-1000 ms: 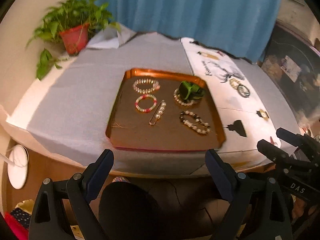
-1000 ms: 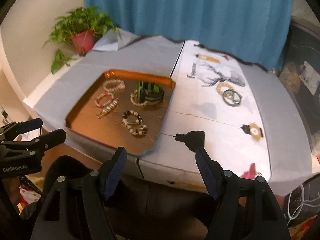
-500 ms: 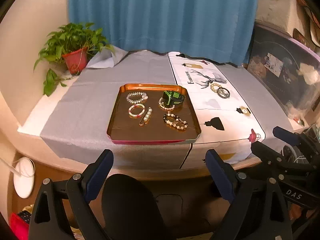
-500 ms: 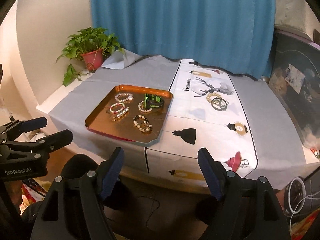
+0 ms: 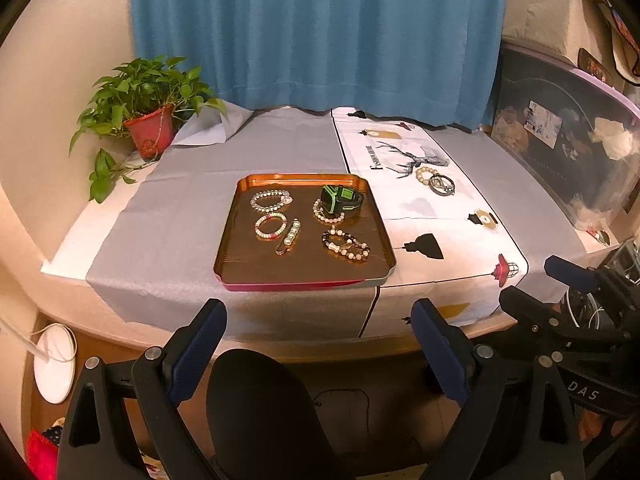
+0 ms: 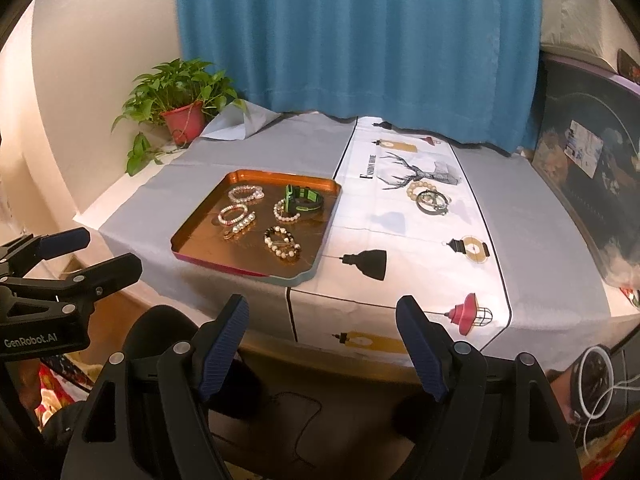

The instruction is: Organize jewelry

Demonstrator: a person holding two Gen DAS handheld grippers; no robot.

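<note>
Table (image 5: 168, 216) ahead of both your grippers, beyond the fingertips, draped in grey cloth with a white printed runner (image 5: 432, 216) on its right half. Blue curtain (image 5: 320, 32) hangs behind the far edge. Potted plant (image 5: 148, 120) sits at the far left corner, well apart from everything else.

Copper tray (image 5: 240, 264) lies straight ahead of your left gripper (image 5: 320, 344), past the table's near edge. From your right gripper (image 6: 322, 334) the tray (image 6: 192, 236) is ahead and left of the jaws.

On the tray: green-and-black watch (image 5: 340, 199) at the far right, resting on a pearl bracelet (image 5: 326, 216). Clear bead bracelet (image 5: 270, 199) at the far left, pink-and-white bracelet (image 5: 271, 226) just nearer, pearl clip (image 5: 289, 237) beside that, dark-and-cream bracelet (image 5: 346, 245) near right.

Off the tray, on the runner, ahead and right of your left jaws: cream bead bracelet (image 5: 424, 174) touching a dark ring-shaped piece (image 5: 441, 186); the same two pieces show in the right wrist view, slightly right of those jaws.

Your left jaws stand wide apart, nothing between the pads. Your right jaws are spread too, a little less wide, nothing held. Both grippers hang short of the table, above a dark lap.
</note>
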